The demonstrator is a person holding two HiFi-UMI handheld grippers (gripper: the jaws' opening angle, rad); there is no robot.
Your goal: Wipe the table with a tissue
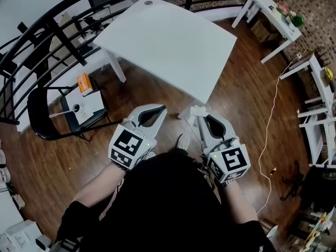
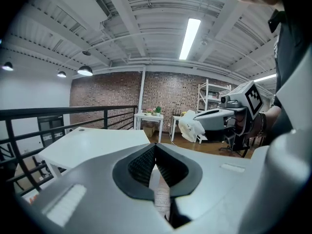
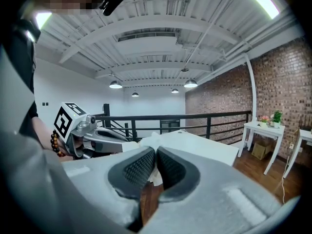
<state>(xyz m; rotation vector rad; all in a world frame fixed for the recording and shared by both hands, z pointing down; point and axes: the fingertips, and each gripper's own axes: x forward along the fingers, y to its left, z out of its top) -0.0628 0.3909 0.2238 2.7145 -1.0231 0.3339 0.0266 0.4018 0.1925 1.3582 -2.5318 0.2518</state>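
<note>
Both hand-held grippers are out in front of the person, side by side, pointing at the white worktop. The tissue is in the right hand-held gripper, bunched up white right at its tips. The right gripper view shows it plainly: the ribbed pads are closed together with a crumple of tissue pinched at the front and poking out past them. From the left gripper view it's there again, a loose wad of tissue hanging off the nose of the right hand-held gripper, up in the air with wooden floor below it.

The tissue is not on the worktop. In the head view it sits just short of the near corner, over the wooden floor, with the whole white top bare beyond it.

Over to the left hand-held gripper: its jaws are pressed together with nothing between them, and its own view shows the two dark pads meeting at the tip, the worktop ahead and to the left. It is beside its partner with a gap between them, level with it and well apart from the tissue.

A black railing curves behind the worktop, and a black chair stands off to the left.
</note>
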